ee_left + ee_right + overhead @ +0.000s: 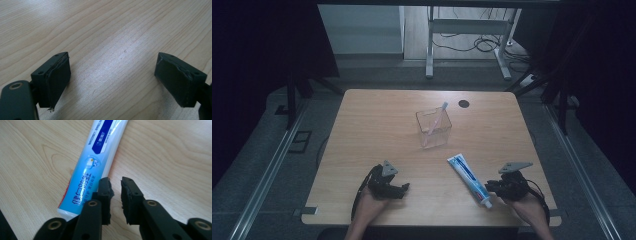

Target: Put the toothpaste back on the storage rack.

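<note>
I'm looking into a lab: dark curtains [257, 50] flank my wooden counter [377, 125], floor rails [272, 165] alongside, loose cables [477, 45] under a metal frame [467, 30]

Clear box [434, 131] holding a leaning toothbrush [438, 117] mid-tabletop [377, 125]; dark round grommet [463, 103] near far edge.

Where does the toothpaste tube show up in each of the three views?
High view: the toothpaste tube lies diagonally at the table's near right, its cap end by the right gripper.
Left gripper view: bare wood between the open jaws, no tube.
Right gripper view: tube runs from top centre to lower left, beside the jaws.
Shared landmark: the wooden tabletop.
</note>
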`<state>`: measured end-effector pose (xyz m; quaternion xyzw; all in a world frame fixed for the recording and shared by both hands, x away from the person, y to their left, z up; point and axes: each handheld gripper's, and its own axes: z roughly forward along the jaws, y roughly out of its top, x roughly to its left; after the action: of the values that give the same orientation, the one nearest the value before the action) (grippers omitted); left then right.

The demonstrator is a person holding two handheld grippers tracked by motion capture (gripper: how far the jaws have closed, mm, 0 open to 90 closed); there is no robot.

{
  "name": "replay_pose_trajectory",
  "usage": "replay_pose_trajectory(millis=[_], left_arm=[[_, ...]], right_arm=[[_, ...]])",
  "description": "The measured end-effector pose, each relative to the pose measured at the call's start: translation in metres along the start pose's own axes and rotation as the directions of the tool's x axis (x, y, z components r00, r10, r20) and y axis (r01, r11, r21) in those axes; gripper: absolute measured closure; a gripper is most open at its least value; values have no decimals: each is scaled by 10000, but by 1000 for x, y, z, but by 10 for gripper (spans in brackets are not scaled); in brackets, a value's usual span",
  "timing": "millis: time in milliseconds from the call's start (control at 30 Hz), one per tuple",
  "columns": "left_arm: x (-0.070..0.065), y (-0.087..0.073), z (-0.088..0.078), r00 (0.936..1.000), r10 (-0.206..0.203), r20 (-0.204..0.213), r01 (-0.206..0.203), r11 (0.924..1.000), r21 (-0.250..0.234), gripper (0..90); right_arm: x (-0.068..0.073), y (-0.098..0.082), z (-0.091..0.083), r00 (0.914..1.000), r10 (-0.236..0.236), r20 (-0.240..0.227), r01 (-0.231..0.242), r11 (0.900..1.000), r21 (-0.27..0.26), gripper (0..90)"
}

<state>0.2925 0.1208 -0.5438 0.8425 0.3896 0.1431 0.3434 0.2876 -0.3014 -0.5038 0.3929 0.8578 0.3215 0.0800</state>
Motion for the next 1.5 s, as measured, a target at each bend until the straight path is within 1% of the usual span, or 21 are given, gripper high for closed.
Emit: replay_pose_trajectory(millis=[167,300,433,467,567,633,667,867,1067,1200,1400,1500], left_arm=[[0,0,0,10000,19,-3,-19,10000,17,136],[0,0,0,10000,63,1,-63,10000,49,136],[0,0,0,10000,51,7,-51,10000,38,136],[0,0,0,10000,62,1,-62,10000,46,136],[0,0,0,10000,67,-2,-67,10000,51,136],[0,0,0,10000,64,2,-64,10000,51,136],[0,0,0,10000,54,6,-54,10000,42,136],[0,0,0,10000,56,8,-56,10000,46,136],[0,0,0,10000,54,8,-54,10000,46,136],[0,0,0,10000,63,6,-63,10000,49,136],[0,0,0,10000,60,5,-60,10000,48,136],[0,0,0,10000,58,7,-58,10000,52,136]], right_arm=[[0,5,-9,9998,-128,166,132,9997,-199,677],[2,11,-14,9995,-310,114,313,9992,-259,637],[7,20,-15,9994,-350,30,350,9994,-75,583],[8,22,-15,9996,-265,-3,265,9996,23,565],[10,29,-13,9997,-201,-103,203,9996,213,527],[11,33,-10,9997,-174,-149,180,9990,421,506],[12,34,-9,9998,-89,-202,99,9986,523,498],[16,42,2,9995,-34,-299,67,9938,1109,453],[18,49,15,9995,-98,-293,144,9869,1608,417],[21,53,26,9995,-174,-246,221,9791,2021,401],[25,59,41,9994,-342,-65,347,9692,2439,394],[26,62,47,9991,-381,196,317,9649,2609,395]])
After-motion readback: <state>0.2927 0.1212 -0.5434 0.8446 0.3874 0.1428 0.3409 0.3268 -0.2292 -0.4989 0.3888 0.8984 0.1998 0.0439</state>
